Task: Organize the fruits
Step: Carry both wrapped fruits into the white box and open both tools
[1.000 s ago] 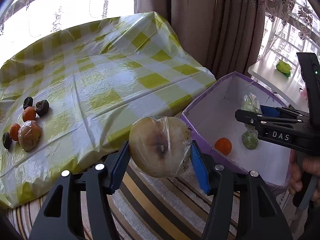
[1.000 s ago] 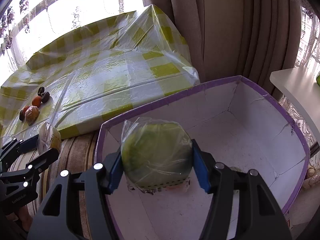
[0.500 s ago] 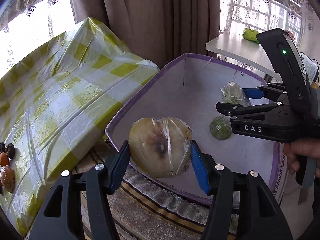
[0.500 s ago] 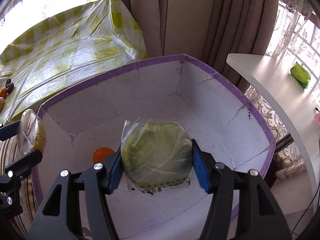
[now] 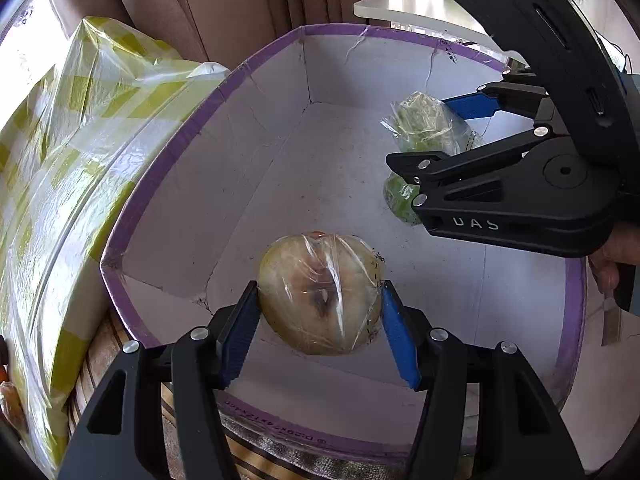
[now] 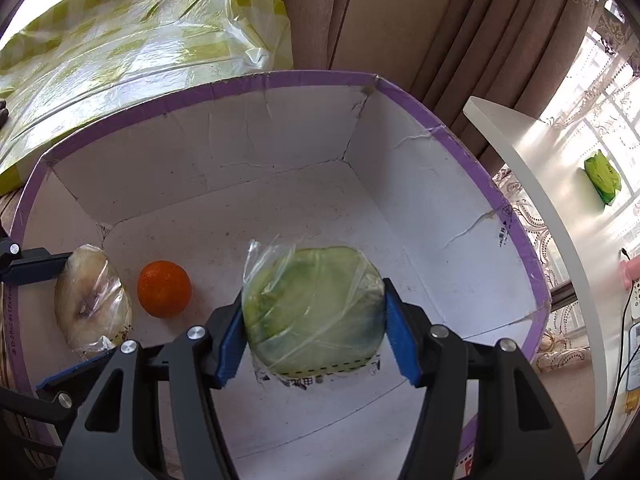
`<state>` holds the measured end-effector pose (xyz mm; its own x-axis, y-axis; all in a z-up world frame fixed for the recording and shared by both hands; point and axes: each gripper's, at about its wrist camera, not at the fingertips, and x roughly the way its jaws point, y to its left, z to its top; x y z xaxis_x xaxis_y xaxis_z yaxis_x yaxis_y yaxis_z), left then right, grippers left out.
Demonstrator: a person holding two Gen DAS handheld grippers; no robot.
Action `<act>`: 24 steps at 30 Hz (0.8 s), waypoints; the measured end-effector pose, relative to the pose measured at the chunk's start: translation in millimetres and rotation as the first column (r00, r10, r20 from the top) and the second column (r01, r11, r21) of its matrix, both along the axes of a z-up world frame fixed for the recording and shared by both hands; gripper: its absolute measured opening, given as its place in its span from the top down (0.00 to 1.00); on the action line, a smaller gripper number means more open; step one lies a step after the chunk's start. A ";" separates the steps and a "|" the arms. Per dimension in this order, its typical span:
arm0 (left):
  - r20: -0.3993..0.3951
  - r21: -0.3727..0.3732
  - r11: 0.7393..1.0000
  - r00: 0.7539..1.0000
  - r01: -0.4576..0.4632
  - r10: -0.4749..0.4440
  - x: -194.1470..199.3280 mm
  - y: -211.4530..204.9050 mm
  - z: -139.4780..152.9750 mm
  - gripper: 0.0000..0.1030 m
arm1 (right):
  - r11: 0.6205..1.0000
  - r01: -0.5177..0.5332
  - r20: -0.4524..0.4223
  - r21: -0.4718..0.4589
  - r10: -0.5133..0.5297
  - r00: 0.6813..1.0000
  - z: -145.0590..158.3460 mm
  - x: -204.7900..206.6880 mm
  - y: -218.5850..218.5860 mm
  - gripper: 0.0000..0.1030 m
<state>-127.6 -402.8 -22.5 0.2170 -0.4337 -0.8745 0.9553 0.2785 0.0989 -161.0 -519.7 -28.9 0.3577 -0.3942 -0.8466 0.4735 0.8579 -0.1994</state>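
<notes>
Box (image 6: 460, 128) holds orange (image 6: 164, 289), green fruit (image 5: 400, 200)

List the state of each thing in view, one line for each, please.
Left gripper: shut on the plastic-wrapped yellowish fruit, above the box.
Right gripper: shut on the plastic-wrapped green fruit.
Purple-rimmed white cardboard box: open.
Small orange fruit: resting on the box floor.

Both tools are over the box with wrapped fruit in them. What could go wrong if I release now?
1. The left tool holds the wrapped pale fruit above the box floor; dropped, it may bruise or roll into the orange.
2. The right tool grips the wrapped green fruit close to the left one; the two could collide.
</notes>
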 end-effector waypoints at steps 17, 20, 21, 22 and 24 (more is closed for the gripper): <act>0.154 0.165 0.986 0.988 -0.022 -0.004 -9.7 -21.1 -20.8 0.45 | 0.999 -0.034 -0.175 -0.038 0.027 0.984 -22.2 9.8 4.6 0.41; 0.150 0.186 0.982 0.989 -0.023 -0.006 -8.5 -23.9 -23.2 0.45 | 0.999 -0.034 -0.185 -0.034 0.027 0.982 -23.2 9.7 5.5 0.41; 0.150 0.185 0.982 0.989 -0.023 -0.005 -8.4 -23.9 -23.3 0.45 | 0.999 -0.033 -0.191 -0.032 0.026 0.981 -23.9 10.1 3.5 0.41; 0.151 0.186 0.982 0.989 -0.025 -0.003 -8.6 -23.7 -23.5 0.45 | 0.999 -0.034 -0.195 -0.030 0.027 0.980 -24.4 10.5 2.7 0.41; 0.148 0.188 0.982 0.989 -0.026 -0.002 -8.3 -26.8 -26.3 0.45 | 0.999 -0.036 -0.199 -0.027 0.029 0.980 -24.3 12.2 -0.1 0.41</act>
